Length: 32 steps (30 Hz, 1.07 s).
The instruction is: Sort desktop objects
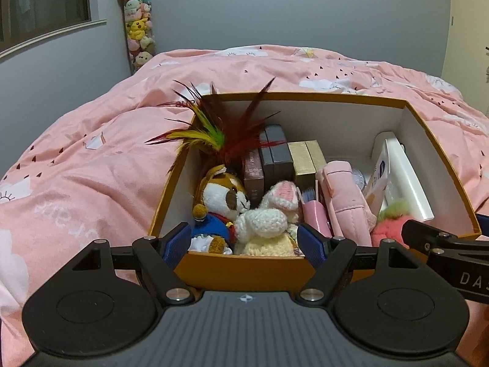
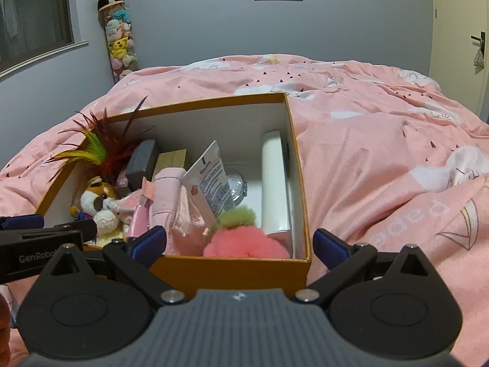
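An orange box (image 1: 244,267) (image 2: 232,270) sits on the pink bed, filled with items: a feather toy (image 1: 214,128), a plush dog (image 1: 223,195), a crocheted bunny (image 1: 269,220), small dark and gold boxes (image 1: 301,160), a pink pouch (image 1: 342,195) (image 2: 166,195), a tube (image 2: 211,183), a white box (image 2: 275,183) and a pink pompom (image 2: 244,241). My left gripper (image 1: 243,241) is open at the box's near left wall, empty. My right gripper (image 2: 241,244) is open, its jaws straddling the box's near right corner, empty.
The pink duvet (image 2: 382,159) (image 1: 91,168) spreads around the box. A tall holder of plush toys (image 1: 139,24) (image 2: 119,36) stands against the grey wall at the back left. A door (image 2: 458,30) is at the far right.
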### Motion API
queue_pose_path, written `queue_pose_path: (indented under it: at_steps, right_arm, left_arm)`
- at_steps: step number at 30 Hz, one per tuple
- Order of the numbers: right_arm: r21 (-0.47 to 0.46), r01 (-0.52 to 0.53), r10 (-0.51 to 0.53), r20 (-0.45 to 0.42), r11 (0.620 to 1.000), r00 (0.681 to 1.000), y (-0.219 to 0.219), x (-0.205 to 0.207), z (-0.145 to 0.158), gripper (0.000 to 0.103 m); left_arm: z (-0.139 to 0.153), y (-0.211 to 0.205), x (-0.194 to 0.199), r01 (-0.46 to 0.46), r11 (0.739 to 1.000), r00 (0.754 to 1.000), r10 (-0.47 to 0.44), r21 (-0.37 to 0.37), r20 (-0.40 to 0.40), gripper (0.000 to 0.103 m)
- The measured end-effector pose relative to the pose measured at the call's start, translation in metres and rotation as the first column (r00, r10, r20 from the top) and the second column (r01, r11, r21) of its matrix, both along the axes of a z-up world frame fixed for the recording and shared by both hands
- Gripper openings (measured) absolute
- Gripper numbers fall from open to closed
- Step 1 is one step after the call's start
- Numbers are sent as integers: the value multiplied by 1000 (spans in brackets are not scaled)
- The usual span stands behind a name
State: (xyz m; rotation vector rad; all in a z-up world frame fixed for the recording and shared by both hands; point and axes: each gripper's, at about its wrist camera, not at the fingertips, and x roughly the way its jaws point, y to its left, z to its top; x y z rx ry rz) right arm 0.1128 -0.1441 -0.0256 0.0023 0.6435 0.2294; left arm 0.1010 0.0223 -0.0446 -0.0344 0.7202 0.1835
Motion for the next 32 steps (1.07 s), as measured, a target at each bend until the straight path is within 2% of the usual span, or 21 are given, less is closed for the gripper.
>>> queue_pose_path:
  at_steps: [32]
  right_arm:
    - [-64,15,-11,54,998,998,6,-6,-3,102]
  left_arm:
    - [-1,-3,0,28,999,1000,-28,-22,-5,90]
